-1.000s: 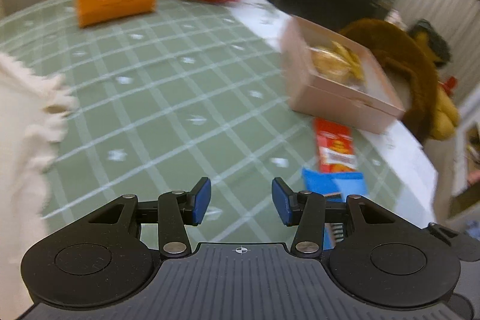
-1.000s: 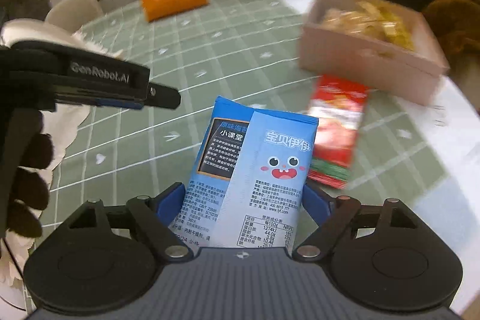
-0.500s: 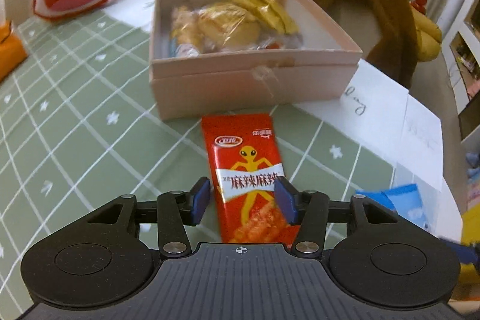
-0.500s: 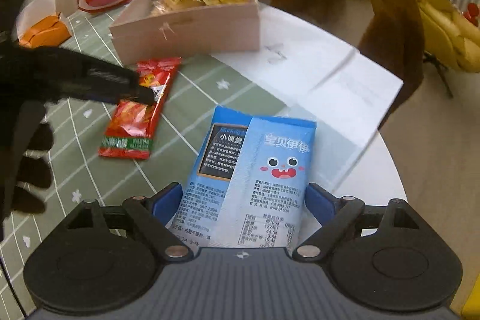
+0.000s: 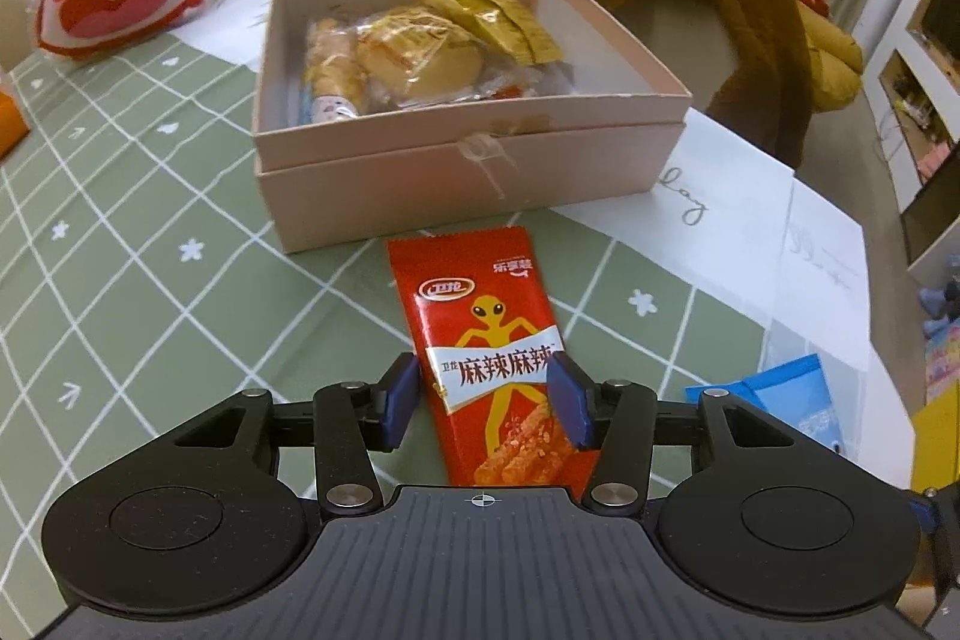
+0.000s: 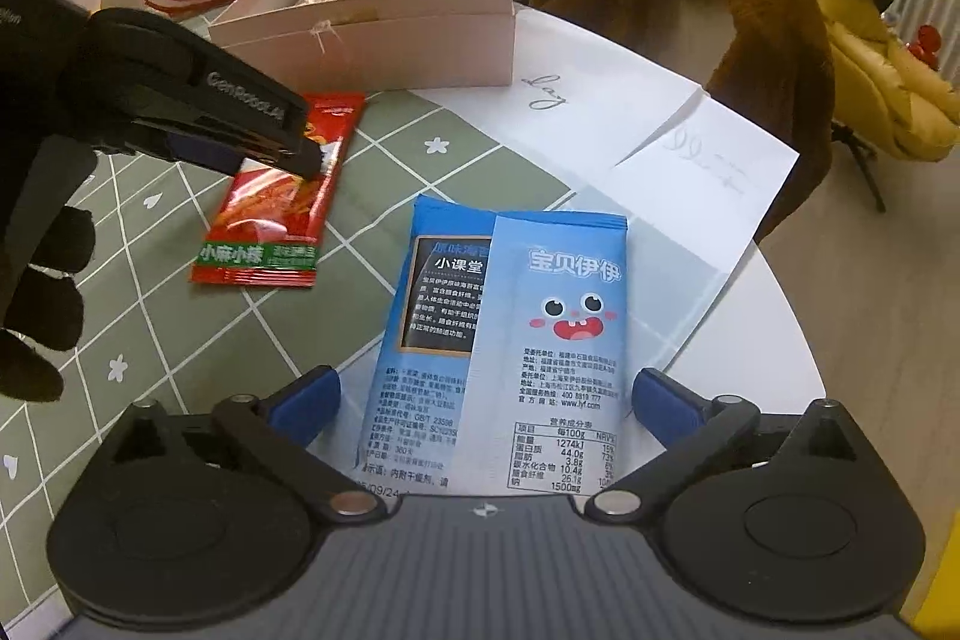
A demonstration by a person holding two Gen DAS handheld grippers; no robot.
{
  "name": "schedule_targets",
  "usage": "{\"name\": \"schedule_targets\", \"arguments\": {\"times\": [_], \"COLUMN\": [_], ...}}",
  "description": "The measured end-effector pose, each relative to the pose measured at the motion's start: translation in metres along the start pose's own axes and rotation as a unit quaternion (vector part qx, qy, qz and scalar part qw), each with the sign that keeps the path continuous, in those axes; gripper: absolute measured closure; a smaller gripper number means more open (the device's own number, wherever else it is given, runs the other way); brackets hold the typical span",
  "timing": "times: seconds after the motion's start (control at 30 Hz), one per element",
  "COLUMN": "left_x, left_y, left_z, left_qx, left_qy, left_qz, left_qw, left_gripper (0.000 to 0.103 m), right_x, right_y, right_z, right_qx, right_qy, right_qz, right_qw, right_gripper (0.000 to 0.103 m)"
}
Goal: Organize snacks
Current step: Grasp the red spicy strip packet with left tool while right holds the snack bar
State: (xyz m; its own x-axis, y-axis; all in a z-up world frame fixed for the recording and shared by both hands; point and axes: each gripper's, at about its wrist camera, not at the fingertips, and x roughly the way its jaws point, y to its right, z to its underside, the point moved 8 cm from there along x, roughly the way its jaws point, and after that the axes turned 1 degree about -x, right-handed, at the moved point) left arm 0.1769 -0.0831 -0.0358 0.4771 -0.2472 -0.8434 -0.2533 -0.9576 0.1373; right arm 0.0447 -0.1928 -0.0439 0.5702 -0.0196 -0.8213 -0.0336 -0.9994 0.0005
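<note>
While both grippers gape, left (image 5: pixel 483 400) straddles red packet (image 5: pixel 492 358), right (image 6: pixel 483 400) blue packet (image 6: pixel 504 340).

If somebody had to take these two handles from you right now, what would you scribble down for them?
Left gripper: open, jaws just closing around the red packet, which lies flat in front of the pink box.
Right gripper: open, jaws just widened; the blue packet lies between them, pads clear.
Done: several snacks in the box.
Left: both packets, probably into the box.
</note>
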Motion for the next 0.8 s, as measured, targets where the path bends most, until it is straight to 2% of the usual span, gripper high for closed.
{"name": "schedule_targets", "arguments": {"times": [0.23, 0.33, 0.4, 0.47, 0.5, 0.57, 0.6, 0.67, 0.73, 0.8], "left_x": [0.0, -0.005, -0.009, -0.011, -0.011, -0.009, -0.009, -0.007, -0.004, -0.001], "left_y": [0.003, -0.002, -0.007, -0.011, -0.012, -0.01, -0.007, 0.002, 0.009, 0.013], "left_z": [0.002, 0.006, 0.009, 0.012, 0.013, 0.013, 0.014, 0.014, 0.014, 0.015], "left_qx": [0.029, 0.054, 0.062, 0.045, 0.027, 0.003, 0.007, 0.027, 0.039, 0.045], "left_qy": [0.01, 0.017, 0.019, 0.013, 0.006, -0.008, -0.01, -0.014, -0.017, -0.017], "left_qz": [0.005, -0.025, -0.042, -0.034, -0.018, 0.012, 0.014, 0.011, 0.012, 0.012], "left_qw": [0.9995, 0.9981, 0.997, 0.9983, 0.9995, 0.9999, 0.9998, 0.9995, 0.999, 0.9987], "left_gripper": [0.044, 0.032, 0.031, 0.033, 0.036, 0.035, 0.034, 0.031, 0.019, 0.016], "right_x": [-0.001, -0.002, -0.002, -0.002, -0.002, -0.002, -0.002, -0.002, -0.002, -0.002], "right_y": [0.0, 0.0, 0.0, 0.0, 0.0, 0.0, -0.001, -0.001, -0.001, -0.001], "right_z": [0.0, 0.001, 0.001, 0.001, 0.001, 0.001, 0.001, 0.001, 0.001, 0.001], "right_qx": [0.002, 0.003, 0.003, 0.004, 0.004, 0.004, 0.005, 0.005, 0.004, 0.004], "right_qy": [0.002, 0.001, 0.003, 0.004, 0.005, 0.007, 0.008, 0.008, 0.008, 0.009], "right_qz": [0.002, 0.002, 0.002, 0.002, 0.002, 0.002, 0.003, 0.003, 0.003, 0.002], "right_qw": [1.0, 1.0, 1.0, 1.0, 1.0, 1.0, 1.0, 1.0, 1.0, 1.0], "right_gripper": [0.0, 0.0, 0.0, 0.0, 0.0, 0.0, 0.0, 0.0, 0.0, 0.0]}}
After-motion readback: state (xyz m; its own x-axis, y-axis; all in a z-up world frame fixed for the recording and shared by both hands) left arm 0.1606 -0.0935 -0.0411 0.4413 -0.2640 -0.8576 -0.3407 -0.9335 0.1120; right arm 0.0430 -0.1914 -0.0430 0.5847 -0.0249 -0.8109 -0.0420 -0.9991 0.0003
